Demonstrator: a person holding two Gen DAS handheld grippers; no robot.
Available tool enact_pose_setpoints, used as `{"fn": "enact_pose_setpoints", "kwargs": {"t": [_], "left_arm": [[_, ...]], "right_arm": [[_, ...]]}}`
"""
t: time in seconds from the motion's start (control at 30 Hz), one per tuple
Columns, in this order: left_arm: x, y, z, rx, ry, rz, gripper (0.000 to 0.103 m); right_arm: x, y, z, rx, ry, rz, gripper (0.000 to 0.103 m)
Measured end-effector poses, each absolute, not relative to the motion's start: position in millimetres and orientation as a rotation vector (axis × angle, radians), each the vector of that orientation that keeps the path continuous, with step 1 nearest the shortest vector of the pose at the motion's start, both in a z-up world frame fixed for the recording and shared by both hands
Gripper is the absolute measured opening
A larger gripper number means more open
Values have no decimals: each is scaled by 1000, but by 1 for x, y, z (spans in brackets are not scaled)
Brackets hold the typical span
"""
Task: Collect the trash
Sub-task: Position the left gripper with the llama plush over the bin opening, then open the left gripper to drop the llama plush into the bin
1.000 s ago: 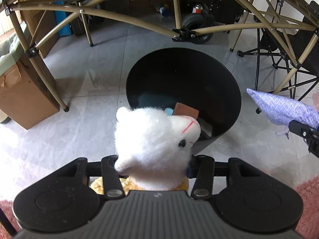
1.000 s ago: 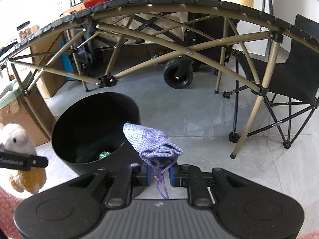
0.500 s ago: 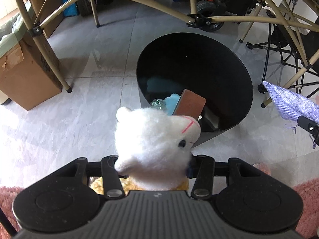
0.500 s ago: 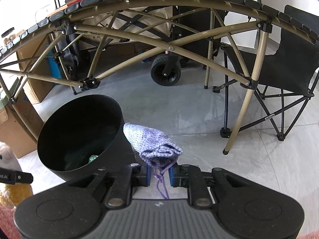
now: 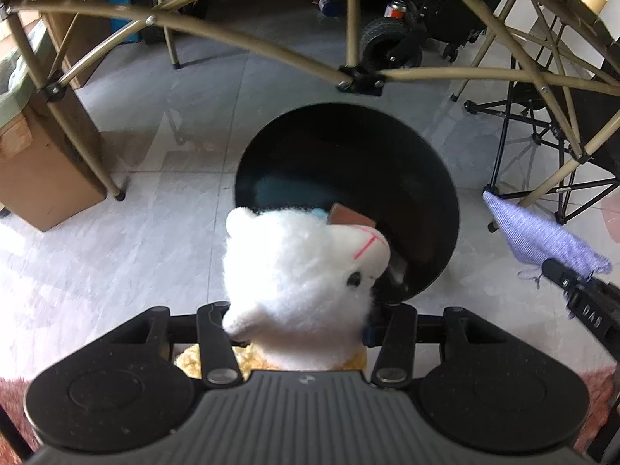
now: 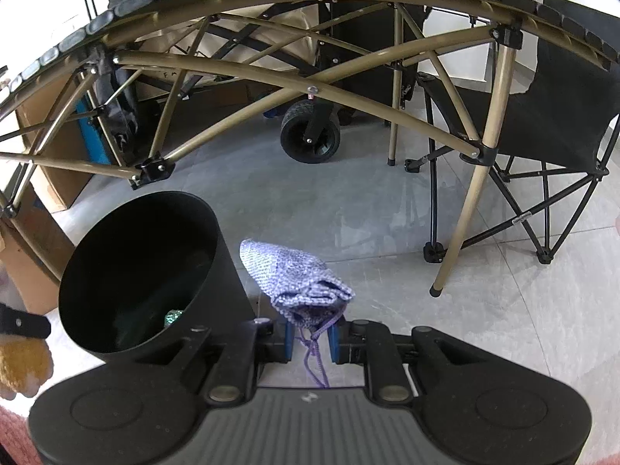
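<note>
Both loads closing on the bin.
Left gripper (image 5: 298,325) fingers clenched on plush sheep (image 5: 302,271), now nearer black bin (image 5: 434,178); right gripper (image 6: 310,339) clamped on knit pouch (image 6: 298,283), beside the rim, not yet over it.

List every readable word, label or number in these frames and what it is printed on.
"DAS": white letters on the right hand-held gripper, as the left wrist view shows it; possibly part of a longer word.
Can label, far back: too blurred to read.
Faint marks on the cardboard behind the frame: illegible.
Nothing else carries text.
</note>
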State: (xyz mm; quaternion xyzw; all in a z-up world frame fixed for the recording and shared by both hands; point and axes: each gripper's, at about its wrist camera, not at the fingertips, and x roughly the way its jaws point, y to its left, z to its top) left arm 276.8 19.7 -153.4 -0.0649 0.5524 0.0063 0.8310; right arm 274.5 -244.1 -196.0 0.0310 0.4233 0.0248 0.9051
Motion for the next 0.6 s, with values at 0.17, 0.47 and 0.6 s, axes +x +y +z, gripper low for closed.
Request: {"fn": "enact_pose_setpoints", "kwargs": {"t": [0.17, 0.47, 0.6], "left_arm": [[295, 6, -148, -131, 1162, -1, 49], [330, -10, -150, -164, 1184, -7, 49], [346, -19, -152, -170, 1188, -2, 49]], "right_arm": [[278, -248, -197, 85, 882, 45, 16], [283, -254, -202, 97, 892, 10, 16], [284, -258, -205, 100, 899, -5, 16]]}}
